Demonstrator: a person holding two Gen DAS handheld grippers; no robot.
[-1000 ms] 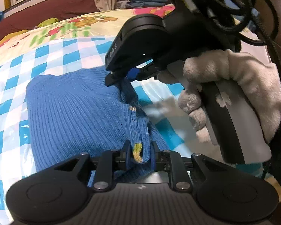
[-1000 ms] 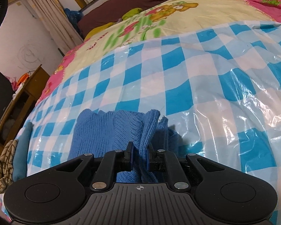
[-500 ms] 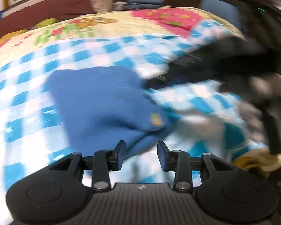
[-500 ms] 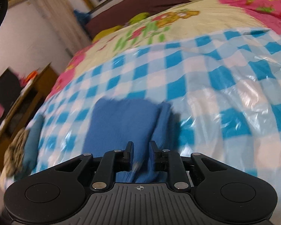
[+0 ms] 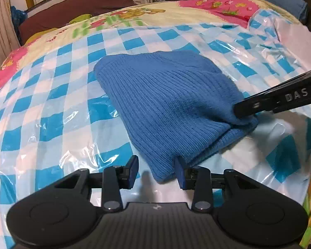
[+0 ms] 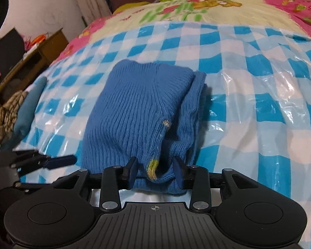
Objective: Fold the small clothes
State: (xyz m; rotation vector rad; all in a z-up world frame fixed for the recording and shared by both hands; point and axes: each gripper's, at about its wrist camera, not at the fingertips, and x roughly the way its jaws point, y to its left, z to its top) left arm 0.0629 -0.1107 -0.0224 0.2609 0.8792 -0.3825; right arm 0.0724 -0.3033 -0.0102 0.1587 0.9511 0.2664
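Glossy checkered plastic sheet (image 5: 51,112), ribbed blue knit (image 5: 165,103)

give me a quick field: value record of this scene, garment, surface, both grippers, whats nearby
garment: blue knit sweater, folded into a compact bundle
surface: blue-and-white checked plastic sheet over a cartoon bedspread
left gripper: open, sweater's near corner at its right finger, nothing pinched
right gripper: jaws closing, sweater's near edge between them, pads not yet pressing
nearby: grey-patterned cloth at the sheet's left edge
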